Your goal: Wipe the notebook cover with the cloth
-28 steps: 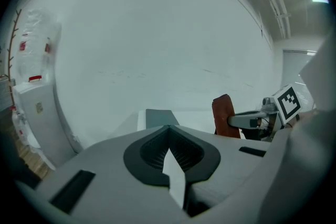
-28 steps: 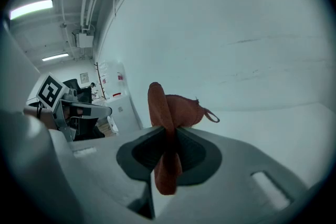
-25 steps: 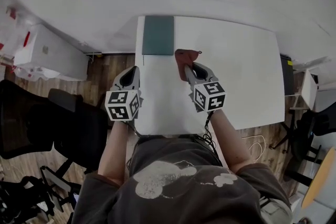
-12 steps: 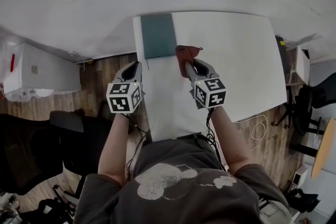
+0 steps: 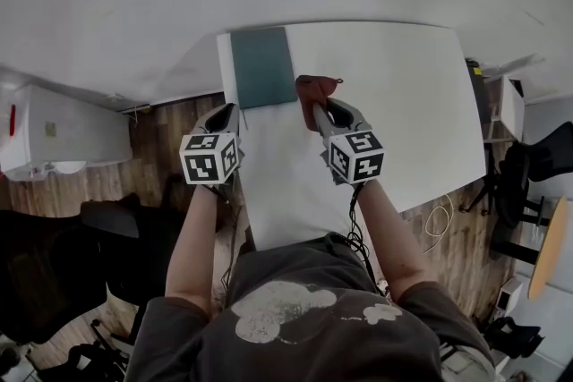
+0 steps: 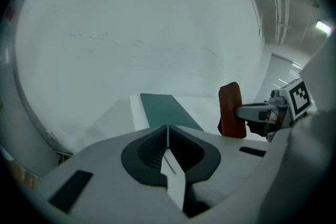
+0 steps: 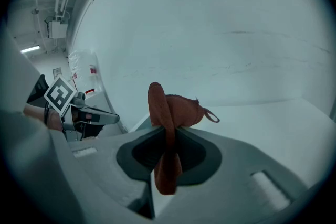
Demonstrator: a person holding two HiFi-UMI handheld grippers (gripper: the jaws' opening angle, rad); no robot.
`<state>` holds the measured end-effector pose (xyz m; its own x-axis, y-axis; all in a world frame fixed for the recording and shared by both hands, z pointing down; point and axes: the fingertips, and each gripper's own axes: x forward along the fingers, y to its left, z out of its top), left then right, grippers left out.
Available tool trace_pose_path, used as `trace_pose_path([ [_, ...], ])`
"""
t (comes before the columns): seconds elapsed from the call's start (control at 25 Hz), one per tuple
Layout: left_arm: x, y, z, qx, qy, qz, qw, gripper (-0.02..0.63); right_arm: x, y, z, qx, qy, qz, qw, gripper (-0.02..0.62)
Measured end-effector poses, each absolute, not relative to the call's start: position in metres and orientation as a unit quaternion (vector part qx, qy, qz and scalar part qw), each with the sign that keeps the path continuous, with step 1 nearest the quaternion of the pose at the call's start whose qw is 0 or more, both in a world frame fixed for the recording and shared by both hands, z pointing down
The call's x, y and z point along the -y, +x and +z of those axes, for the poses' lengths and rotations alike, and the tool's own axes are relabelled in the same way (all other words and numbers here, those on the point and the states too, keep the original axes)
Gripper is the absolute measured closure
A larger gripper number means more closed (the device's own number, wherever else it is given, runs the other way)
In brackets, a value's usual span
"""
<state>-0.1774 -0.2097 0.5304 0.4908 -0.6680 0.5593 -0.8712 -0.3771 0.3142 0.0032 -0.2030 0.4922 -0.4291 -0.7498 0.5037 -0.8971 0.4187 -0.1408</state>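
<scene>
The dark teal, flat rectangular notebook (image 5: 262,67) lies at the far left corner of the smooth white tabletop (image 5: 412,112), with a matte, plain cover. The right tongs (image 5: 320,110) are clamped on a soft, rumpled rust-red cloth (image 5: 315,92), bunched just beside the notebook's near right corner. I can't tell from overhead whether they touch.

The right gripper view shows more. The cloth (image 7: 170,113) is folded into a thick wad pinched between the right tongs (image 7: 169,134), one end droops below them, and a thin little loop sticks out the side.

The left gripper view has the left tongs (image 6: 168,131) pressed together with nothing in them. Past them it shows the notebook (image 6: 168,110) lengthwise and the cloth (image 6: 231,110) standing upright like a roll. In the head view the left tongs (image 5: 228,110) sit at the tabletop's left edge, near the notebook.
</scene>
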Motion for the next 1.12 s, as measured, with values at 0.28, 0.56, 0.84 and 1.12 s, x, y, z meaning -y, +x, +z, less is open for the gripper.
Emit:
trace_pose_path([
  [0.28, 0.221, -0.167, 0.561, 0.477, 0.785, 0.196, 0.342, 0.597, 0.223, 0.007, 0.503, 0.831, 0.481, 0.212, 0.185, 0.54],
  [0.56, 0.233, -0.165, 0.585, 0.485, 0.755, 0.218, 0.383, 0.591, 0.236, 0.004, 0.516, 0.839, 0.458, 0.227, 0.186, 0.538],
  [0.84, 0.244, -0.164, 0.593, 0.489, 0.74, 0.227, 0.401, 0.592, 0.249, 0.006, 0.525, 0.843, 0.445, 0.235, 0.188, 0.538],
  [1.12, 0.247, -0.164, 0.596, 0.495, 0.726, 0.248, 0.409, 0.591, 0.257, 0.005, 0.533, 0.848, 0.433, 0.237, 0.192, 0.538],
])
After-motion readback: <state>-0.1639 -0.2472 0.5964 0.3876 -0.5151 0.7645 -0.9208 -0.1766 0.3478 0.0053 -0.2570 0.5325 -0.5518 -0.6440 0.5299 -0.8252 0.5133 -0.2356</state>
